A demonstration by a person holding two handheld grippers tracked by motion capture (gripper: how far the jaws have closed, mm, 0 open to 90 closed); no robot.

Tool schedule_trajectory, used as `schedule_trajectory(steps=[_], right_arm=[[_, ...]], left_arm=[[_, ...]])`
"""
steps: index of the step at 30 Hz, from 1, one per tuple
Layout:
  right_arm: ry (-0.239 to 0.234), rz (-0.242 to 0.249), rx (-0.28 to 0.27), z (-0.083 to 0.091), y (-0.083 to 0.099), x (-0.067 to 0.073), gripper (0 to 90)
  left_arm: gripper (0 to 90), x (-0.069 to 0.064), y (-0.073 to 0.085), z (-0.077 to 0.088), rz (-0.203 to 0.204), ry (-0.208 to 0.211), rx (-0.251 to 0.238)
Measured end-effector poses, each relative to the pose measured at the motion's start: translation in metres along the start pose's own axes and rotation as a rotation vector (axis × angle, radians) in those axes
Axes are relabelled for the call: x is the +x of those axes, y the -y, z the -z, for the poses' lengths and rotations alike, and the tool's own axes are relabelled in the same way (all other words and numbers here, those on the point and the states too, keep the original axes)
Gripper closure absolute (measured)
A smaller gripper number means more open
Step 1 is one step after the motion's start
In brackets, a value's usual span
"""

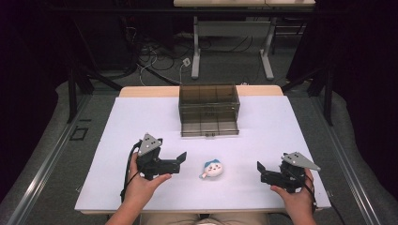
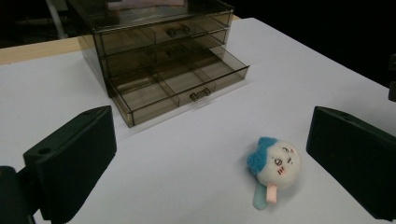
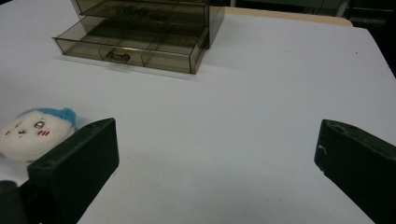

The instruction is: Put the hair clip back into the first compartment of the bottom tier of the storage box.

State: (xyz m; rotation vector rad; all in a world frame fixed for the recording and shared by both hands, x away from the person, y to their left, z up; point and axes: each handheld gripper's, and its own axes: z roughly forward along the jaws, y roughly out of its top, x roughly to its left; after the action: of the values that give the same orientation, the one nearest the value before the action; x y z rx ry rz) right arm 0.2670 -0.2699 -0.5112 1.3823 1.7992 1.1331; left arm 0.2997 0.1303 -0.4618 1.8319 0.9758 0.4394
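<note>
While the high view lays out the whole bench (image 1: 263,122), with the left hand-held gripper (image 1: 180,161) and right hand-held gripper (image 1: 259,171) on either side of the plush (image 1: 213,169), it's too far off to make out much of the toy. The left gripper view fills that in: the plush (image 2: 275,167) is a small round white face with a blue tuft, red cheek marks and pink and pale blue strips sticking out below it. It lies flat on the bench between the two grippers, nearer the left one, and nothing touches it. In the right gripper view the plush (image 3: 32,133) sits just past the left-hand jaw, partly hidden behind it.

Both hand-held grippers are released, jaws spread wide and holding nothing, each hovering just over the bench.

Now the drawers (image 1: 209,108): a smoky see-through box at the far middle of the bench, well apart from the plush. From above you can barely tell the bottom drawer sticks out. The left gripper view shows three tiers, the bottom drawer (image 2: 187,84) pulled open and split into compartments, all of them bare as far as I can see. The upper two are pushed in. The right gripper view shows the open drawer (image 3: 130,46) side-on, its small handle at the front.
</note>
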Motion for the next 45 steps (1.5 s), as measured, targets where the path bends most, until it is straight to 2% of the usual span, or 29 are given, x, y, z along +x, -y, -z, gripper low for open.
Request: schedule_trajectory(steps=[16,24,31,45], right_arm=[[0.005,-0.003,-0.002,0.001,0.000,-0.002,0.0],[0.004,-0.009,0.014,0.001,0.000,-0.002,0.0],[0.000,-0.011,0.006,0.000,0.000,-0.002,0.0],[-0.005,-0.018,0.018,0.000,0.000,-0.004,0.0]], left_arm=[[2.1,-0.018,-0.013,-0.019,-0.019,0.040,0.016],[2.3,-0.025,-0.016,-0.029,-0.018,0.060,0.021],[2.8,-0.033,-0.017,-0.039,-0.024,0.072,0.031],[5.8,-0.044,-0.013,-0.058,-0.037,0.076,0.087]])
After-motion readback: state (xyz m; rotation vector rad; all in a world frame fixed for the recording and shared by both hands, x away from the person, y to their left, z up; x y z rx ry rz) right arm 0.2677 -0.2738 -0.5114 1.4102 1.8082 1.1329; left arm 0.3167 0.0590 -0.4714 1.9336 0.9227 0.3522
